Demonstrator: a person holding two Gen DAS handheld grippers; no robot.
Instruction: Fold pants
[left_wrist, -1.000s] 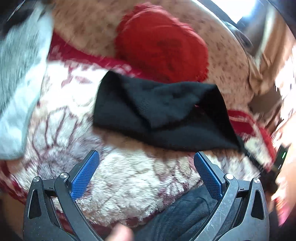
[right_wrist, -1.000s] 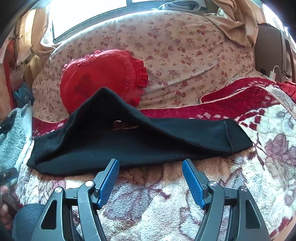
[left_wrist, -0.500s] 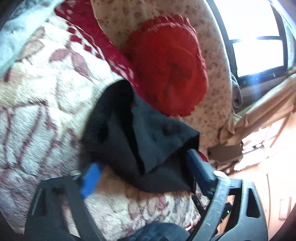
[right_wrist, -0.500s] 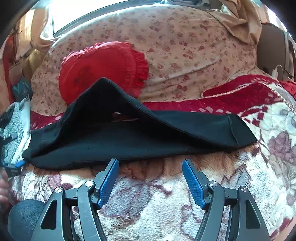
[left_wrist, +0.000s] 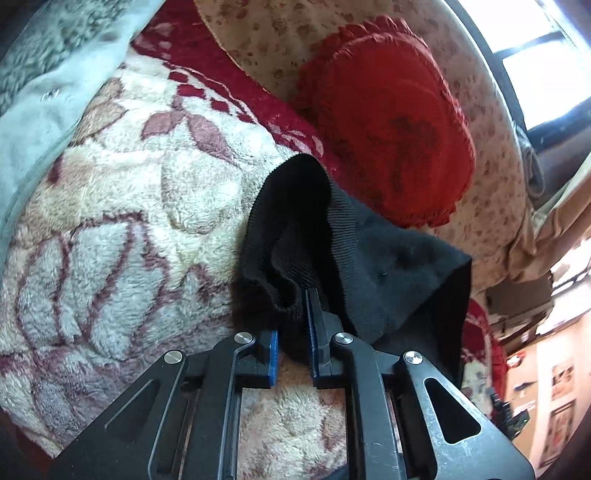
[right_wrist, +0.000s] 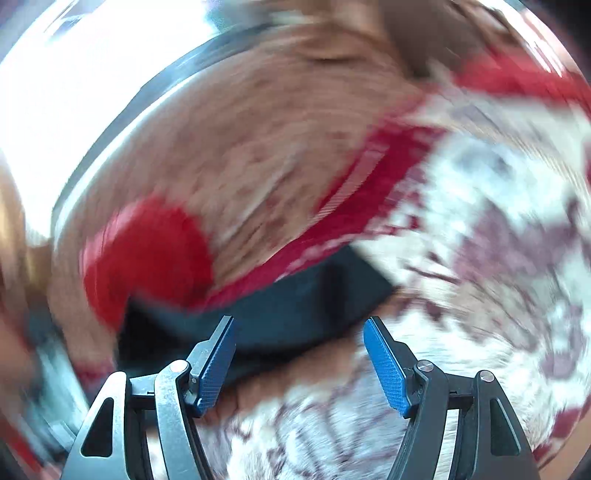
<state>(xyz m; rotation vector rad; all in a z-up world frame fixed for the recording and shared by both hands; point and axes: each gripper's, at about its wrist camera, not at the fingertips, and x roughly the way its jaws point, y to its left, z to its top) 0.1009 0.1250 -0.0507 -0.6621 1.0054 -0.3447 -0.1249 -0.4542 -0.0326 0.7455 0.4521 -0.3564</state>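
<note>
The black pants lie folded on a fluffy cream and maroon blanket. My left gripper is shut on the ribbed near-left corner of the pants, which bunches up around the blue pads. In the right wrist view the picture is smeared by motion. There the pants show as a dark band just beyond my right gripper, which is open and empty, with its pads above the blanket at the pants' near edge.
A round red frilled cushion leans on a floral bedspread right behind the pants; it also shows in the right wrist view. A pale grey garment lies at the left. A window is behind.
My left gripper went in to the pants' left corner and closed on it. My right gripper has swung quickly toward the right end of the pants and stays open.
</note>
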